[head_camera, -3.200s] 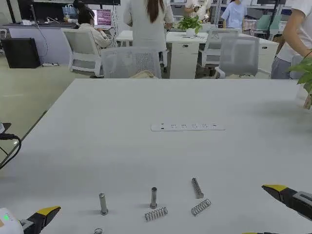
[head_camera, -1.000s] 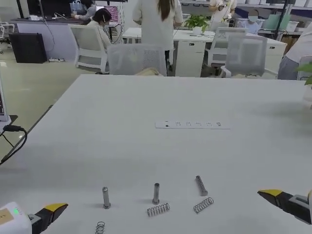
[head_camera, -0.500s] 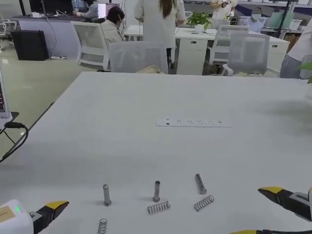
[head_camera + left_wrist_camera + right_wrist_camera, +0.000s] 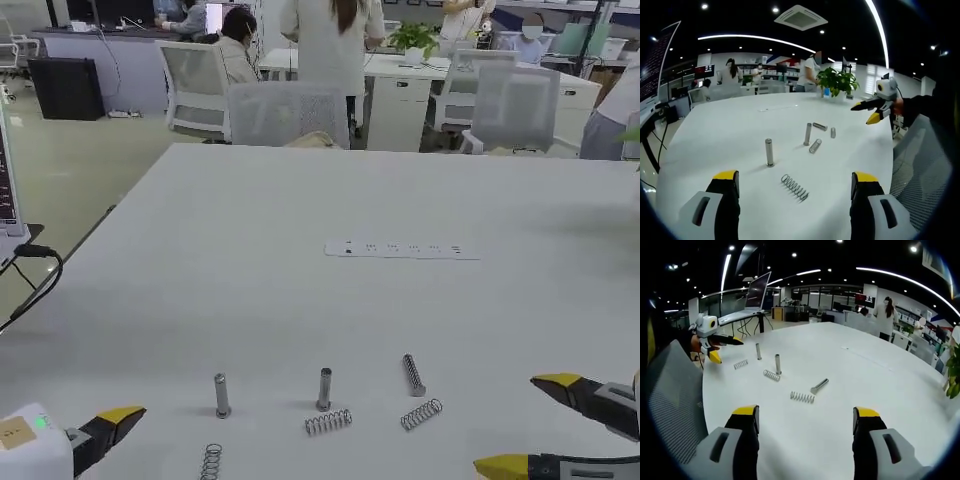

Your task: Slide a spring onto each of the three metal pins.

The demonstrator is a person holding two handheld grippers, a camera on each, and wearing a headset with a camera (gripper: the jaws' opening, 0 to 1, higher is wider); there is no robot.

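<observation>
On the white table (image 4: 300, 220) two metal pins stand upright, the left pin (image 4: 221, 394) and the middle pin (image 4: 325, 388). A third pin (image 4: 413, 375) lies on its side to their right. Three loose springs lie just in front: one (image 4: 211, 462) by the left pin, one (image 4: 328, 421) by the middle pin, one (image 4: 421, 413) by the lying pin. My left gripper (image 4: 795, 176) is open, its jaws either side of the nearest spring (image 4: 794, 186) but short of it. My right gripper (image 4: 530, 425) is open and empty, off to the right of the pins.
A white power strip (image 4: 402, 249) lies flat mid-table. Mesh chairs (image 4: 285, 115) stand at the far edge, with people and desks behind. A black cable (image 4: 30, 270) hangs off the left side. A potted plant (image 4: 837, 80) stands at a table end.
The head camera has tilted, shifting the whole picture. Pins and springs lie as before. The right gripper's second jaw has come into view at the bottom edge.
</observation>
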